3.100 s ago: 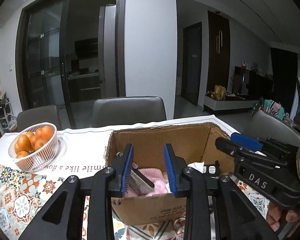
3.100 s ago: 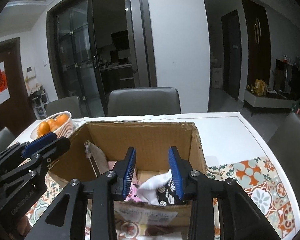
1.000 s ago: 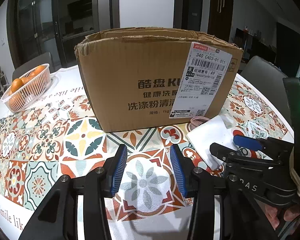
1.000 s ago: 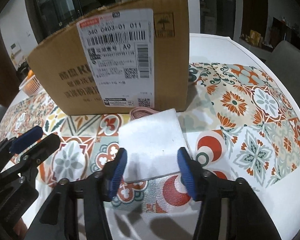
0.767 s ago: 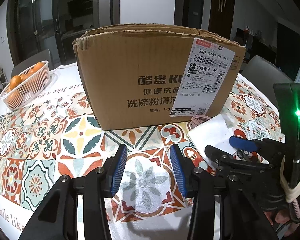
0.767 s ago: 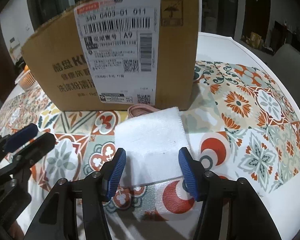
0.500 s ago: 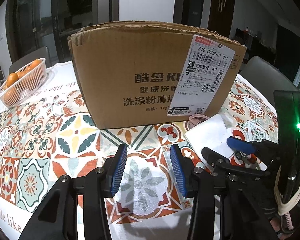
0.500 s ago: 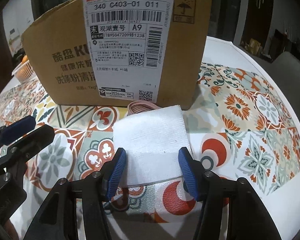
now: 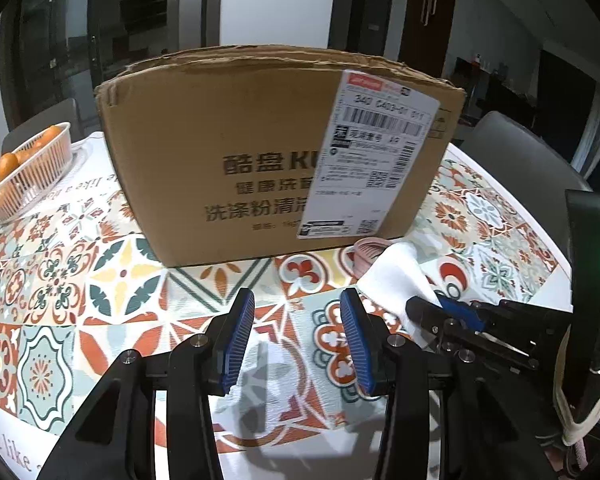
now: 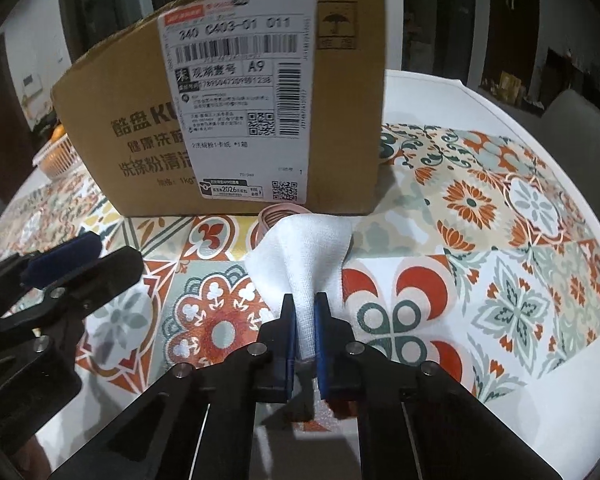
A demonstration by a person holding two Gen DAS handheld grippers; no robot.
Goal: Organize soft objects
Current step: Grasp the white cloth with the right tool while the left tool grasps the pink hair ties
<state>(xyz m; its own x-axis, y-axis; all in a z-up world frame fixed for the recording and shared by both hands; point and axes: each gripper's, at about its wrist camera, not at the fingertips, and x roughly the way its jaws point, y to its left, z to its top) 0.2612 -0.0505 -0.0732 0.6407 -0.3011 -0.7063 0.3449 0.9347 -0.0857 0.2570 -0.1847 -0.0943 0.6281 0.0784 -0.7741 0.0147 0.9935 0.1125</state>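
Note:
A white cloth [image 10: 305, 248] lies on the patterned tablecloth just in front of a cardboard box [image 10: 236, 96]. My right gripper [image 10: 304, 312] is shut on the cloth's near edge, which bunches up into a ridge between the blue pads. A pink coiled band [image 10: 278, 213] peeks out behind the cloth at the foot of the box. In the left wrist view the box [image 9: 268, 148] stands ahead, the cloth [image 9: 396, 280] is at the right with the right gripper [image 9: 432, 308] pinching it. My left gripper [image 9: 296, 336] hovers open over the tablecloth with nothing between its fingers.
A white basket of oranges [image 9: 24, 172] stands at the far left of the table. Grey chairs [image 9: 520, 152] sit around the table, whose white edge [image 10: 500, 120] curves at the right. The box's inside is hidden from here.
My right gripper's jaws closed on the near edge of the white cloth, pulling it into a raised fold. The left gripper kept its opening and barely moved.

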